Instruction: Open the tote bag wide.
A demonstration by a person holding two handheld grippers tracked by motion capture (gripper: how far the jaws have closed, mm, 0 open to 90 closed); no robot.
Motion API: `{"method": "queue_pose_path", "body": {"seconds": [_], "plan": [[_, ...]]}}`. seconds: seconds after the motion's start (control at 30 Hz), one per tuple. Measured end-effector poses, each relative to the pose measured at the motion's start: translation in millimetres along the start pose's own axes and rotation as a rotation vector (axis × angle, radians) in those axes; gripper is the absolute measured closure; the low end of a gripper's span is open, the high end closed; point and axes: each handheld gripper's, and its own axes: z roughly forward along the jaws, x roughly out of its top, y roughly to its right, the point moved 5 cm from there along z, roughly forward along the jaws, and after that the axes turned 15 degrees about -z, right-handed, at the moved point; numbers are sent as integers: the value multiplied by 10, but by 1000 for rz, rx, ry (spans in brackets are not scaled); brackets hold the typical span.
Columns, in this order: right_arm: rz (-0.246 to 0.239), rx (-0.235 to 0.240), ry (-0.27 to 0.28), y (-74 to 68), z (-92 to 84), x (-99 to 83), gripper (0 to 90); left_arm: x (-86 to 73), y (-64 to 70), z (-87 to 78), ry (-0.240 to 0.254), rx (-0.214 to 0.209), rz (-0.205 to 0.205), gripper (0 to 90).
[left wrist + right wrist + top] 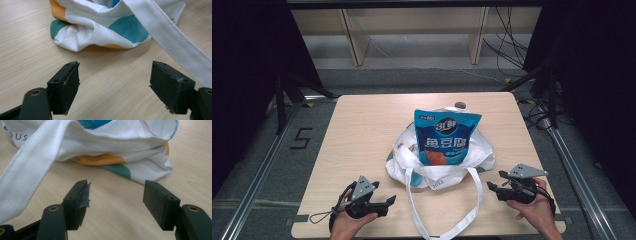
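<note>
Two tools rest low near the front edge of the worktop point(362, 130), one toward each front corner, and a white cloth bag point(412, 170) slumps between them near the middle. From the high view, a blue snack pouch point(446, 137) stands upright inside the bag, and the bag's long white strap point(474, 200) loops forward to the front edge, between the two hands. The left tool point(384, 202) lies well apart from the bag on its left; the right tool point(493, 186) sits nearer, just off the bag's right side. Close up, the left gripper view shows what the high view hides: teal and orange patches on the bag's crumpled lower folds point(100, 30), and the strap point(170, 37) running diagonally past the right-hand jaw without touching it. The right gripper view shows the bag's hem point(140, 160) ahead and the strap point(30, 170) to the left. Both tools stand open, with bare wood between their jaws.
</note>
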Motion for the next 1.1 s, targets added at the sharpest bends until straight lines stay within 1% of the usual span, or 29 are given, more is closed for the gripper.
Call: {"method": "queue_pose_path", "body": {"seconds": [0.03, 0.07, 0.1, 0.13, 0.17, 0.2, 0.23, 0.27, 0.3, 0.33, 0.37, 0.4, 0.43, 0.47, 0.5, 0.53, 0.57, 0.6, 0.63, 0.67, 0.73, 0.77, 0.83, 0.9, 0.93, 0.97, 1.0, 1.07, 1.1], "plan": [[25, 1, 1, -44, -6, -6, 374, -4, 15, 7, 11, -4, -13, 222], [31, 6, -9, -63, -14, -14, 370, -13, 19, -5, 2, -5, -5, 217], [-16, 1, -4, -47, -8, -26, 367, -17, 20, -9, 3, -6, 2, 214], [-17, 14, -7, -60, -10, -33, 366, -38, 37, -13, 0, -5, -16, 212], [-15, 0, -10, -73, -20, -43, 362, -47, 43, -25, -3, 2, -11, 207], [18, 13, -20, -116, -33, -50, 358, -57, 42, -38, -13, -1, 0, 205], [-14, 9, -15, -93, -32, -58, 355, -63, 65, -33, 1, -13, -15, 204], [-4, 10, -16, -114, -35, -67, 352, -79, 56, -54, -17, -11, 5, 202], [-12, 16, -22, -127, -47, -81, 348, -86, 72, -52, -9, -10, -14, 199], [11, 18, -23, -159, -53, -86, 345, -99, 67, -70, -26, -9, 6, 197], [-23, 26, -23, -155, -55, -100, 341, -108, 97, -56, -5, -19, -25, 193], [10, 32, -32, -207, -72, -109, 337, -118, 95, -71, -16, -15, -11, 190], [-37, 31, -16, -194, -61, -119, 334, -128, 111, -68, -8, -22, -22, 187], [16, 46, -40, -268, -87, -133, 333, -136, 102, -81, -23, -19, 6, 180], [-46, 42, -24, -242, -80, -144, 331, -154, 129, -77, -19, -22, -23, 176], [-24, 47, -44, -286, -104, -153, 329, -171, 126, -84, -32, -20, -10, 174], [-55, 38, -36, -290, -106, -165, 323, -175, 140, -81, -24, -21, -16, 171], [-17, 57, -54, -339, -128, -174, 320, -181, 99, -104, -56, 0, 36, 170], [-16, 58, -50, -359, -129, -183, 317, -204, 125, -98, -52, 2, -2, 169], [-54, 57, -47, -349, -129, -200, 314, -219, 136, -102, -52, 0, -1, 167], [-53, 68, -60, -393, -141, -237, 307, -242, 126, -113, -63, 24, 8, 165], [-53, 71, -66, -415, -137, -259, 307, -247, 133, -114, -58, 21, -1, 157], [-68, 77, -78, -446, -135, -291, 305, -244, 120, -138, -71, 20, 18, 153], [-89, 77, -85, -458, -144, -303, 304, -244, 123, -131, -55, 21, 3, 153], [-89, 84, -85, -466, -146, -303, 303, -253, 126, -127, -56, 23, -19, 154], [-94, 75, -81, -464, -148, -304, 302, -250, 121, -130, -59, 24, -6, 153], [-76, 77, -81, -483, -147, -306, 299, -256, 128, -124, -59, 24, -24, 154], [-104, 81, -81, -462, -129, -309, 298, -254, 129, -120, -63, 20, -15, 155], [-98, 85, -86, -465, -124, -314, 298, -249, 116, -131, -75, 26, 14, 156]]}}
